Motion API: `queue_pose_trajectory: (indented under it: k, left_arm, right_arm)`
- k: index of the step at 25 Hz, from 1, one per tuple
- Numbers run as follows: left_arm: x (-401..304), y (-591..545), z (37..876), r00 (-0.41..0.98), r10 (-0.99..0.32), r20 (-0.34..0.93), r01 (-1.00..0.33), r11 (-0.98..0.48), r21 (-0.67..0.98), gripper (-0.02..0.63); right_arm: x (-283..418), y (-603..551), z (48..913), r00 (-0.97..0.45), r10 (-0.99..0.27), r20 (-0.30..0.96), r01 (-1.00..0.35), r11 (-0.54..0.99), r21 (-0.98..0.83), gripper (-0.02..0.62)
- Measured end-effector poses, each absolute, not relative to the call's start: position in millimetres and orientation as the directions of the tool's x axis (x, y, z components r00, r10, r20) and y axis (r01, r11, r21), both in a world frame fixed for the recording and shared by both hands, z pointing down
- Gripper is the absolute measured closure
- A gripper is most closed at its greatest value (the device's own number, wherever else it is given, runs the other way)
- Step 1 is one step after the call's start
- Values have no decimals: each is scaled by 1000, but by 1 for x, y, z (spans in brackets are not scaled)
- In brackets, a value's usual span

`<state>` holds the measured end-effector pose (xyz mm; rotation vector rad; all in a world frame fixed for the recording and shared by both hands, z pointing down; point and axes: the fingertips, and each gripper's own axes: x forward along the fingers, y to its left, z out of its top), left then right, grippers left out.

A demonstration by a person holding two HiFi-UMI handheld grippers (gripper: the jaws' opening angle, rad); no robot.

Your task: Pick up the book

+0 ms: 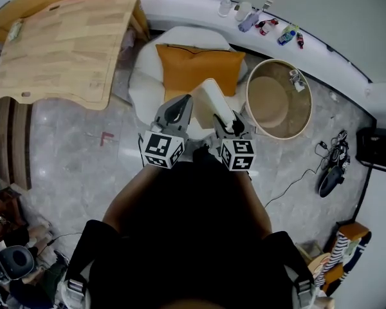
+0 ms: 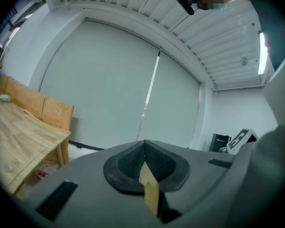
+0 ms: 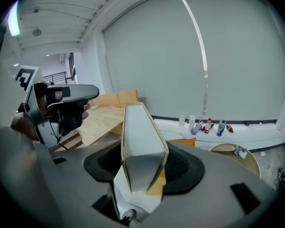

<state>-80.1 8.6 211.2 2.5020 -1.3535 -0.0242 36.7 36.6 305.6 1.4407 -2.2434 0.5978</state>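
Book up in my right gripper

My right gripper point(image 1: 224, 122) is clamped on the white book point(image 3: 140, 146), holding it on end above the orange cushion point(image 1: 196, 69). My left gripper point(image 2: 144, 145) is pinched together just beside it, off the book.

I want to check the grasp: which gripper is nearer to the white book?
Right. The right gripper clamps the white book; the left gripper is beside it, apart.
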Motion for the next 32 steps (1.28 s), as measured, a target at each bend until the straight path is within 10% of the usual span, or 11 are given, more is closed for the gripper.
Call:
queue_pose_trajectory:
  k: [32]
  left_arm:
    - [-64,14,222,592,-792,153,-796,-545,263,598]
  right_arm:
    - [45,38,293,-370,-768,523,-918,388,-79,353]
